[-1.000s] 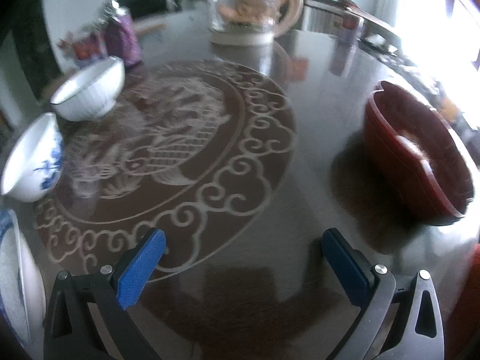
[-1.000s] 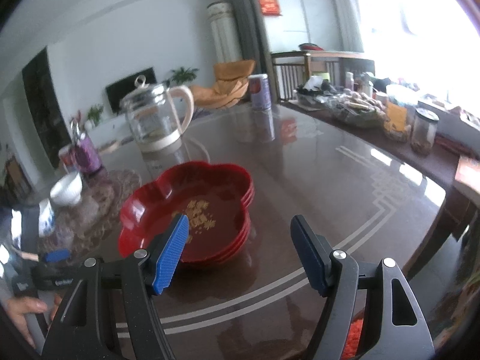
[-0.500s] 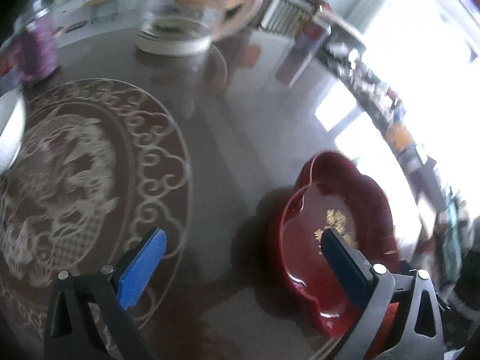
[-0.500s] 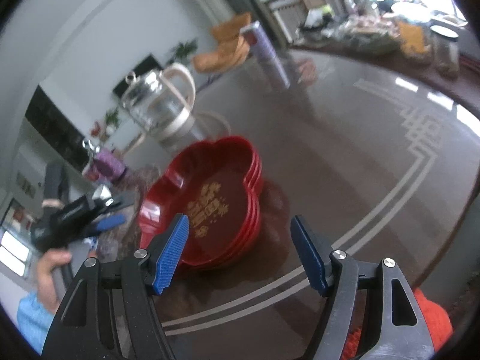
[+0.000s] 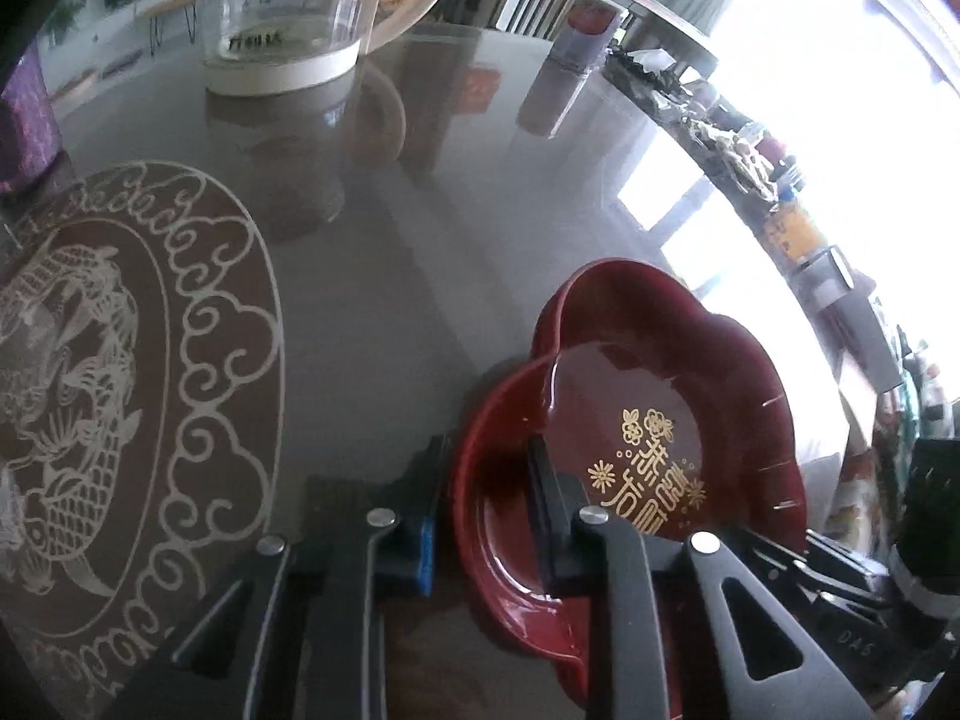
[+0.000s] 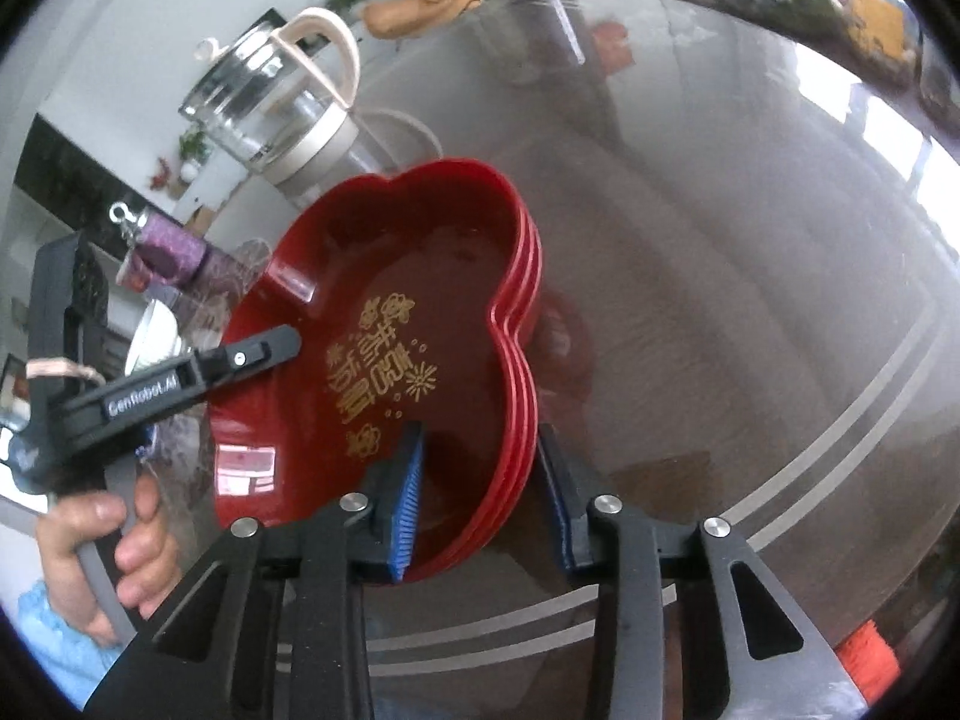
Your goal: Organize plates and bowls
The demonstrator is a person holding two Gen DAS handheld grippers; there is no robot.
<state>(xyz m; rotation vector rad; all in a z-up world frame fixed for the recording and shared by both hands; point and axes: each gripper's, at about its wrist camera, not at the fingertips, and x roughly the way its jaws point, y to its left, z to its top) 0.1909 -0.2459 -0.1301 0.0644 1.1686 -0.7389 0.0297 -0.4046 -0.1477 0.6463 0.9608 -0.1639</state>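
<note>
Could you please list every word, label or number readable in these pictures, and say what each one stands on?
"GenRobot.AI": white print on the left gripper, right wrist view.
"DA5": faint mark on the right gripper's body, lower right of the left wrist view.
Gold characters and flowers inside the top red plate: too stylised to read.
Dark print on the glass kettle: too blurred to read.

Black gripper [image 6: 480,492] frames, blue finger pads [image 6: 408,498], silver screws, white "GenRobot.AI" lettering; light-blue sleeve [image 6: 54,630].
</note>
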